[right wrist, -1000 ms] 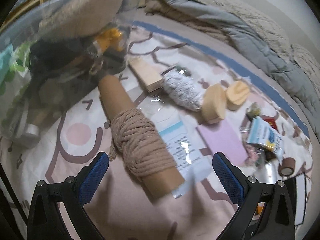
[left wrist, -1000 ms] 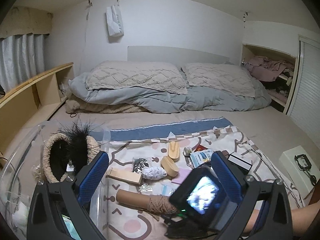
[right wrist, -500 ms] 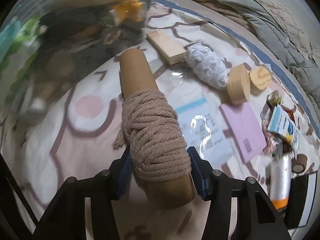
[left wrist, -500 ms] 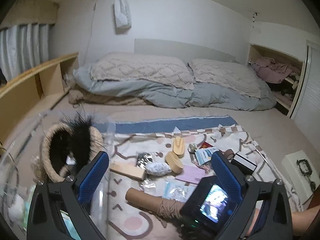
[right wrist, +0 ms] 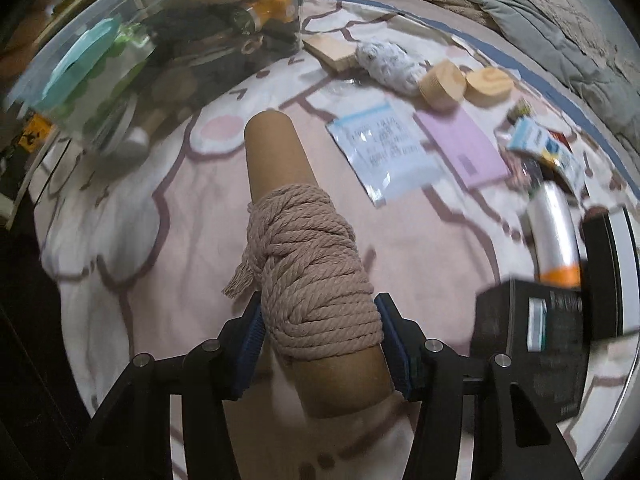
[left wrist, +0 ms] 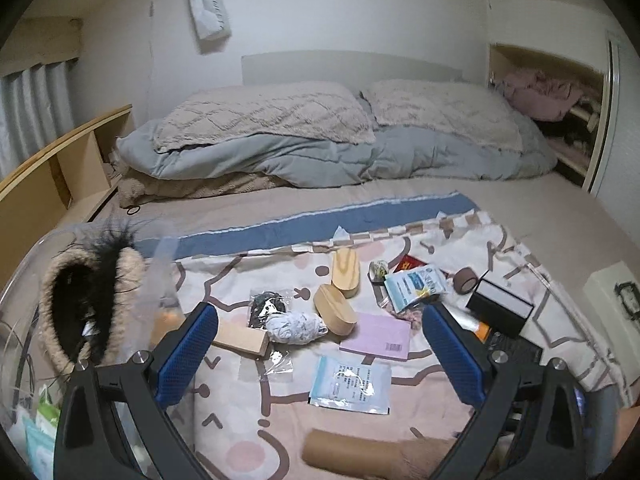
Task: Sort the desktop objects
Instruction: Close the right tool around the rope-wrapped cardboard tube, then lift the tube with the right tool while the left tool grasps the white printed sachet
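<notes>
Since a second ago, right tongs (right wrist: 318, 322) have clamped the rope-wound cardboard tube (right wrist: 308, 264); left tongs (left wrist: 320, 354) gape wide, empty. Next, probably carry it to the clear bin (right wrist: 80, 80).

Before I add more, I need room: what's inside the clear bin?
In the clear bin: a furry beige item, black feathers, teal packets, something orange. Anything lower is hidden.

Dim, flat indoor light, strong fisheye bending with dark corners, and motion blur in both views.
</notes>
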Tool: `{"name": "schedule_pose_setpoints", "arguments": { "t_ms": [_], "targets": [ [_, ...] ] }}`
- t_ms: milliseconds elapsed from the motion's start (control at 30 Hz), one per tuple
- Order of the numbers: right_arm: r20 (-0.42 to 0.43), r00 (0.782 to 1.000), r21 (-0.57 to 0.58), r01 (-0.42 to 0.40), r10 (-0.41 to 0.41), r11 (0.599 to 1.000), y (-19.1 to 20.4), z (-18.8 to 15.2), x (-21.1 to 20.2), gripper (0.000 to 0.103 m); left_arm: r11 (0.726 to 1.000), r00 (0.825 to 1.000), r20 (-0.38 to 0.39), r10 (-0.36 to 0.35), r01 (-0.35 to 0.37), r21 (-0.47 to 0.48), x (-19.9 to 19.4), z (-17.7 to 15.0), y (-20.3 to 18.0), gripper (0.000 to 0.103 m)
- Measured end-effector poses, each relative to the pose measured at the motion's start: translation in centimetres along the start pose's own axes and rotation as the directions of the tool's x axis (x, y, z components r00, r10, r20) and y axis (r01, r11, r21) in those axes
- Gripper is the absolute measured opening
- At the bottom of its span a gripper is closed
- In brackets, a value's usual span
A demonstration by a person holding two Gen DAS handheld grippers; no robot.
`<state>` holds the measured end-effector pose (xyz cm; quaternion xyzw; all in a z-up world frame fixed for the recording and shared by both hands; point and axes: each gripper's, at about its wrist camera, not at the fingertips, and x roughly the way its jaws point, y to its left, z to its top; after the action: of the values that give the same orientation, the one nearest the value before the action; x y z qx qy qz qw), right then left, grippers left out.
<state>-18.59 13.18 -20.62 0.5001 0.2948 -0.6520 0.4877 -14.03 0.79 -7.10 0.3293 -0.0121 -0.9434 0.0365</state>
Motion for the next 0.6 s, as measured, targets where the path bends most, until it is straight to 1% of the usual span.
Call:
{"name": "schedule_pose_setpoints", "arguments": {
  "t_ms": [67, 133, 200, 233, 300, 333, 367, 467, 533, 600],
  "targets": [
    [-0.006, 1.0, -0.006, -0.008, 0.008, 1.0, -0.1, -1.2, -0.5, 0.055, 1.0, 1.0, -0.021, 0.009, -0.008, 0.022, 1.4, -0.2, -0.6, 0.102],
    [-0.014, 1.0, -0.01, -0.025, 0.024, 1.0, -0.4, -2.2, -0.9, 0.055, 0.999, 0.999, -0.047, 0.005, -0.003, 0.038, 2.6, -0.5, -1.0, 0.098],
    [-0.023, 0.999, -0.02, -0.044, 0.044, 0.999, -0.5, -3.2, -1.2, 0.055, 0.998, 0.995, -0.097, -0.007, 0.012, 0.057, 4.2, -1.1, -1.4, 0.098],
    [-0.027, 0.998, -0.025, -0.052, 0.052, 0.998, -0.6, -3.6, -1.3, 0.055, 0.997, 0.992, -0.126, -0.023, 0.031, 0.064, 5.0, -1.4, -1.6, 0.098],
    [-0.035, 0.997, -0.035, -0.067, 0.066, 0.997, -0.6, -4.3, -1.4, 0.055, 0.994, 0.98, -0.194, -0.051, 0.068, 0.083, 6.6, -2.4, -2.1, 0.098],
    [-0.039, 0.997, -0.039, -0.072, 0.071, 0.997, -0.6, -4.5, -1.4, 0.055, 0.992, 0.971, -0.232, -0.063, 0.087, 0.096, 7.5, -2.9, -2.3, 0.098],
    [-0.043, 0.996, -0.042, -0.075, 0.073, 0.996, -0.6, -4.7, -1.3, 0.055, 0.99, 0.965, -0.254, -0.069, 0.098, 0.105, 8.0, -3.3, -2.6, 0.098],
    [-0.066, 0.995, -0.06, -0.076, 0.072, 0.995, -0.4, -5.2, -0.8, 0.055, 0.982, 0.934, -0.342, -0.102, 0.149, 0.114, 9.7, -4.9, -3.4, 0.098],
    [-0.09, 0.993, -0.068, -0.078, 0.071, 0.995, -0.3, -5.5, 0.0, 0.055, 0.98, 0.918, -0.384, -0.101, 0.158, 0.118, 10.7, -5.8, -3.8, 0.098],
    [-0.099, 0.992, -0.069, -0.078, 0.071, 0.995, -0.3, -5.8, 0.4, 0.055, 0.978, 0.908, -0.407, -0.099, 0.163, 0.127, 11.4, -6.5, -4.1, 0.098]
  ]
}}
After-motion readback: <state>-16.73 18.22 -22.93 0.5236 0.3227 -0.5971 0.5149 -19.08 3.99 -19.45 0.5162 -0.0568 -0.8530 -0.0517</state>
